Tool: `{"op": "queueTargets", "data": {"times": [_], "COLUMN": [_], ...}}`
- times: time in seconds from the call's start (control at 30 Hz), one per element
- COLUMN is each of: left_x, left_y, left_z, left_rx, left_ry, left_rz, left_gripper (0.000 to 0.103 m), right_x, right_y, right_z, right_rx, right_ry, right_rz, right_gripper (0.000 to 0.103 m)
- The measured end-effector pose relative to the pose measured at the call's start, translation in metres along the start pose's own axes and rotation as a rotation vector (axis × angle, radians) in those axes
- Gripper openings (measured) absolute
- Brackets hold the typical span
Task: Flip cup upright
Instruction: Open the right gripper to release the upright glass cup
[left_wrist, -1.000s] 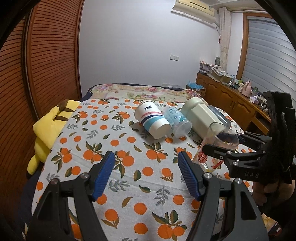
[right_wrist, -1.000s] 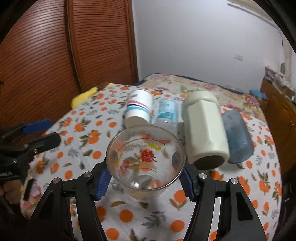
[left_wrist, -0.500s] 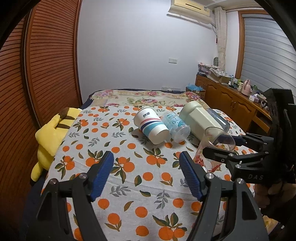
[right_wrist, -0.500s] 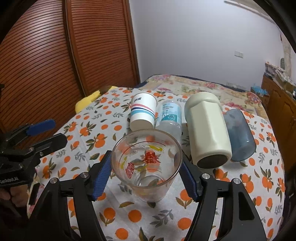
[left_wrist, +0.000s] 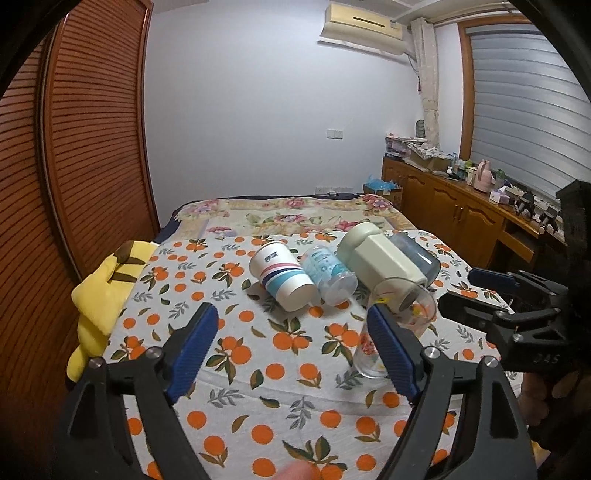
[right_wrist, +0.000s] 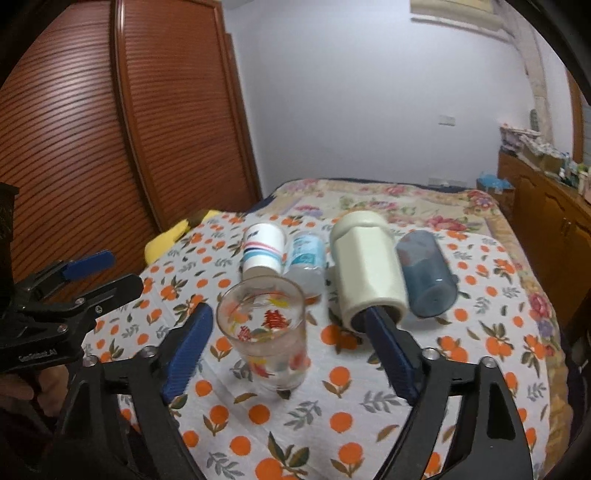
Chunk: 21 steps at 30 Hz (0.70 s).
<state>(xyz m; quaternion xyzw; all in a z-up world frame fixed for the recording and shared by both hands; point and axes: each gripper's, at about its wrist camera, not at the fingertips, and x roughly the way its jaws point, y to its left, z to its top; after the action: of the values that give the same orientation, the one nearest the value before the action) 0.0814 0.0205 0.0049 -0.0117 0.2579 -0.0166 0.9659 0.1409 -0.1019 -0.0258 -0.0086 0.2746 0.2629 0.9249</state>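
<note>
A clear glass cup (right_wrist: 266, 332) with red and yellow print stands upright on the orange-patterned cloth (right_wrist: 343, 410), mouth up. My right gripper (right_wrist: 291, 350) is open; its blue pads stand apart on either side of the cup, not touching it. In the left wrist view the same cup (left_wrist: 397, 328) shows at right, partly behind my left gripper's right finger. My left gripper (left_wrist: 291, 350) is open and empty above the cloth (left_wrist: 258, 369). The right gripper (left_wrist: 498, 295) shows at the right edge.
Several cups lie on their sides behind the glass: a striped paper cup (right_wrist: 264, 249), a clear bottle (right_wrist: 306, 258), a cream mug (right_wrist: 367, 273) and a blue tumbler (right_wrist: 426, 277). A yellow plush toy (left_wrist: 103, 288) lies at the left edge. A wooden cabinet (left_wrist: 454, 221) stands right.
My right gripper has let go of the glass cup and opened wide. The cup now stands on the cloth. Both grippers have drawn back a little.
</note>
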Motion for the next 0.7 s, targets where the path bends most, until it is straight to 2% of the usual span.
{"op": "queueTargets", "data": {"times": [0.17,0.27,0.4,0.7], "left_x": [-0.002,-0.003,-0.005,-0.016], "left_y": [-0.01,-0.013,-0.019,-0.024], "left_z": [0.001,0.0,-0.002,-0.007], "left_rx": [0.001,-0.003,0.004,0.019], "left_ry": [-0.013,-0.025,-0.034,-0.046], "left_rz": [-0.005,-0.014,-0.009,-0.001], "left_gripper": [0.086,0.089,0.092,0.092], "right_x": [-0.017,-0.026,-0.034,-0.039], "right_y": [-0.008,-0.009,-0.008,-0.014], "right_z": [-0.005,-0.011,-0.018,-0.026], "right_rx": [0.036,0.041,0.042,0.071], "right_ry": [-0.057,-0.09,-0.111,-0.112], "right_rz": [-0.069,-0.112,-0.171,-0.21], "right_gripper": [0.093,0.1,0.103,0.103]}}
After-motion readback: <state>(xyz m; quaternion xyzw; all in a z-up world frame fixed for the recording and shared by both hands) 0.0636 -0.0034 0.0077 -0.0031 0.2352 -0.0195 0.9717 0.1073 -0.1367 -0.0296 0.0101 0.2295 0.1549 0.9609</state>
